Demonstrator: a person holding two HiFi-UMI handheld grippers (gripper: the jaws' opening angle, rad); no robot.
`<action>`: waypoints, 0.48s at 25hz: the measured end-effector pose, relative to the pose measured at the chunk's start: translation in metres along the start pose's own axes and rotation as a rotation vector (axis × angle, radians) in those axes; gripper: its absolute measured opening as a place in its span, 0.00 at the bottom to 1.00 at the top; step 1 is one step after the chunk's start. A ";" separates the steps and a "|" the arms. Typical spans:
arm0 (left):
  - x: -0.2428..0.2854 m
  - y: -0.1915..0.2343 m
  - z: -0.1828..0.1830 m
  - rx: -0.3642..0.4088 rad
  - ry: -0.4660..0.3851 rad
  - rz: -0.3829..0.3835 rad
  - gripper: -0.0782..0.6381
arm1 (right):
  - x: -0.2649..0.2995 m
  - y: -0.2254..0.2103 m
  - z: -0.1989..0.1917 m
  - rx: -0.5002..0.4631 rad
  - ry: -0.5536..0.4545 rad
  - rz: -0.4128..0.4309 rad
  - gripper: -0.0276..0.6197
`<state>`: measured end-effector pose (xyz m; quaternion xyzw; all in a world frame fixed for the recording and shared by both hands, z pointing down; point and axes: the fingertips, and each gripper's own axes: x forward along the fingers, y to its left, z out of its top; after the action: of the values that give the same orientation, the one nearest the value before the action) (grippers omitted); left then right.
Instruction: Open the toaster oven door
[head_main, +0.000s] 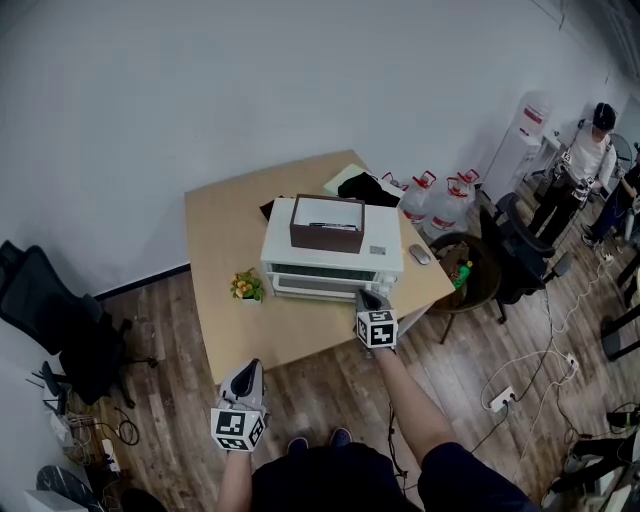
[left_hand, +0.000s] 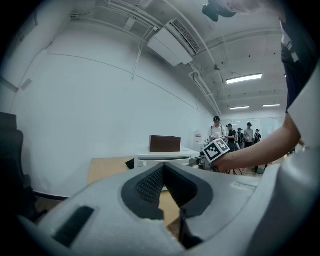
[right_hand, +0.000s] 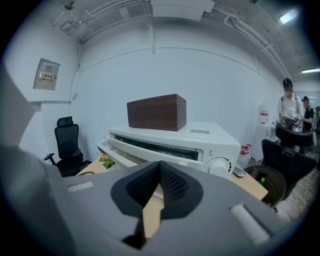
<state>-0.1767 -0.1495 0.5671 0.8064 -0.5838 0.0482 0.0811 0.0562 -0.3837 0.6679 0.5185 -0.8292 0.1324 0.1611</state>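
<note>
The right gripper (jaws together, empty) is held near the toaster oven; unless they are parted, the door handle may be missed.

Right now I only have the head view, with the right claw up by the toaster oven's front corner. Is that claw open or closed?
Observer: Closed. In the right gripper view, the right claw has its tips together and nothing is between them.
Operator: What's on the front at that end?
Observer: A round dial sits at the right end of the toaster oven, just past the claw's tips.
Operator: And the left claw, down by the floor?
Observer: The left gripper view shows the left claw closed and empty, pointing toward the oven from farther back.
</note>
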 end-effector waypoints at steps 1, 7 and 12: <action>0.001 0.000 0.001 0.000 -0.002 -0.002 0.10 | -0.001 0.001 0.000 -0.003 -0.004 0.000 0.05; 0.005 -0.003 0.003 0.003 -0.005 -0.018 0.10 | -0.005 0.003 -0.004 -0.027 -0.006 -0.003 0.05; 0.008 -0.004 0.001 0.012 0.002 -0.029 0.10 | -0.008 0.006 -0.006 -0.022 -0.007 -0.004 0.05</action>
<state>-0.1706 -0.1563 0.5671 0.8152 -0.5716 0.0514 0.0776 0.0551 -0.3727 0.6705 0.5191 -0.8300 0.1214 0.1642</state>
